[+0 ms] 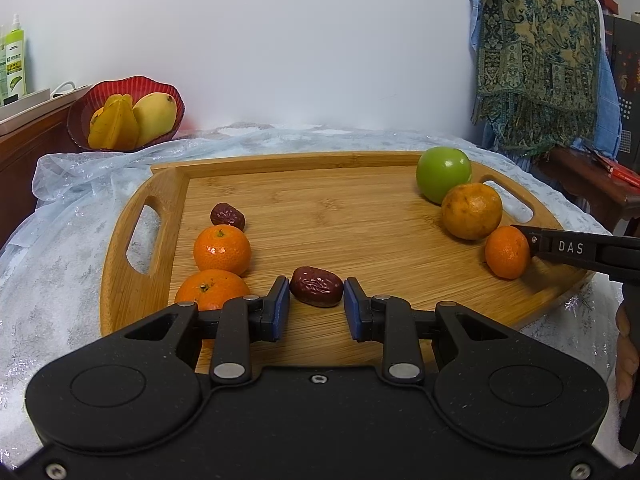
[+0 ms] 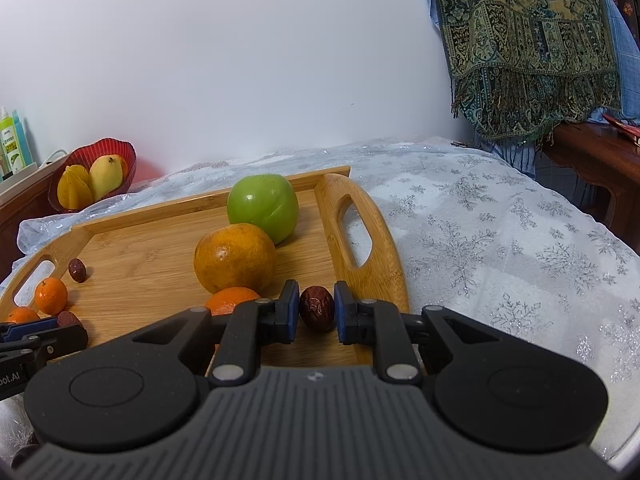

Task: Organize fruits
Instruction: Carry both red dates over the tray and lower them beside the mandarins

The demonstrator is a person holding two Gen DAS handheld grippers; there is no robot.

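the left gripper (image 1: 316, 306) sat low over the wooden tray (image 1: 320, 216), its blue pads parted with a red date (image 1: 317, 286) lying on the tray between the fingertips, small gaps showing on both sides, so nothing was held. just to the left of its left finger lay two small mandarins, the near one (image 1: 212, 290) partly hidden behind the finger and the second mandarin (image 1: 222, 250) just beyond it, with another date (image 1: 227, 216) farther ahead on that side. well off to the right and ahead stood a green apple (image 1: 443, 174), a large dull orange (image 1: 472, 211) touching it, and a small mandarin (image 1: 507, 252) nearest.

the right gripper (image 2: 317, 312) was over the tray's right end beside the handle slot (image 2: 354, 232). a dark date (image 2: 317, 309) sat between its pads, which stood close against it on either side; whether they truly pinched it could not be told. directly ahead and slightly left of its fingers were the large orange (image 2: 235, 258) and the apple (image 2: 263, 207) behind it.

far ahead to the left, a red bowl (image 1: 80, 114) held yellow fruit.
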